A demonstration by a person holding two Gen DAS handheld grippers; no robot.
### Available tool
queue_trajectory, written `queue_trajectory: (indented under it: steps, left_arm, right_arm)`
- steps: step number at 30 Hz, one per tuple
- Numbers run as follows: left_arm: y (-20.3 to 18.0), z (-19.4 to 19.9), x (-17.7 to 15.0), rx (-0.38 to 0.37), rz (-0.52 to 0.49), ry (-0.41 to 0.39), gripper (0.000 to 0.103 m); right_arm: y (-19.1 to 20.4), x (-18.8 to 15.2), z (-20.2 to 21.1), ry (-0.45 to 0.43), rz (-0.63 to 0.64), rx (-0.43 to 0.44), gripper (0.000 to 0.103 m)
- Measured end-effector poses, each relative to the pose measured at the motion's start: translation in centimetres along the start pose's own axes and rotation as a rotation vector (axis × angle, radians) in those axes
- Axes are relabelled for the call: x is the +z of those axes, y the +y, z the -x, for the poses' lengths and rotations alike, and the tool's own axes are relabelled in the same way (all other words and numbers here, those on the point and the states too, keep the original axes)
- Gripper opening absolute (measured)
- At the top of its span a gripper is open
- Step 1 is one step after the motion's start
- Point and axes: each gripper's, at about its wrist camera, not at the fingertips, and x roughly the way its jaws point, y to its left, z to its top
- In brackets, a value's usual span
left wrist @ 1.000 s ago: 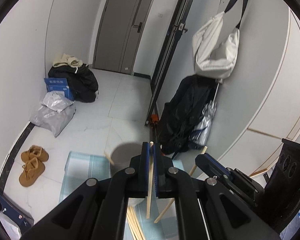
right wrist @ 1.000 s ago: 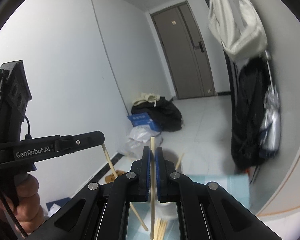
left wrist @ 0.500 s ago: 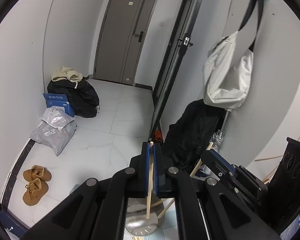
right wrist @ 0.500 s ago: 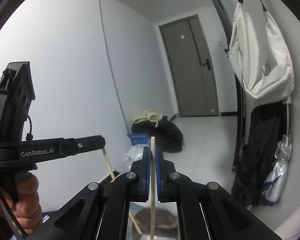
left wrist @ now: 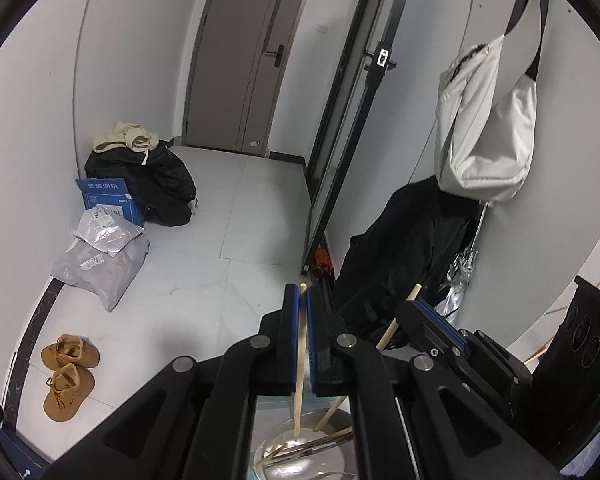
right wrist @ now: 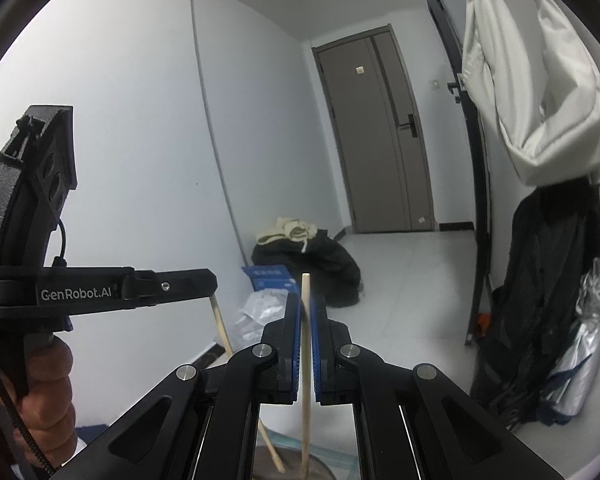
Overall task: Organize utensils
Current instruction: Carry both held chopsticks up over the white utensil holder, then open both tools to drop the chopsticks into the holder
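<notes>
Left gripper point(left wrist: 303, 312), right gripper point(right wrist: 306, 320): each pinched one chopstick point(left wrist: 300, 384) upright over the cup point(left wrist: 300, 452) at 6 o'clock. Step, judged: depositing. Next: lower tips inside, then release.

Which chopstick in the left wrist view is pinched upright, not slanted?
The chopstick between the left gripper pads: near vertical, tip over the steel container. The right gripper holds the slanted chopstick.

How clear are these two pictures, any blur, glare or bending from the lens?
Left wrist view: sharp, strong fisheye bowing of the door and walls, dark corners, bright glare on the metal holder. Right wrist view: same bowing, with the white bag and silver umbrella softly blurred at the right edge.
</notes>
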Motion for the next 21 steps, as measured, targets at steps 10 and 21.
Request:
queue_trajectory:
  steps: [10,21]
  left_arm:
    - [0.2,-0.7,-0.9,-0.032,-0.027,0.036,0.001]
    - [0.7,-0.9,-2.3,-0.055,0.019,0.102,0.001]
  right_arm:
    - [0.0,-2.5,0.0,0.038,0.049,0.056,0.004]
    - [0.2,-5.2,0.7,0.122,0.041,0.079,0.006]
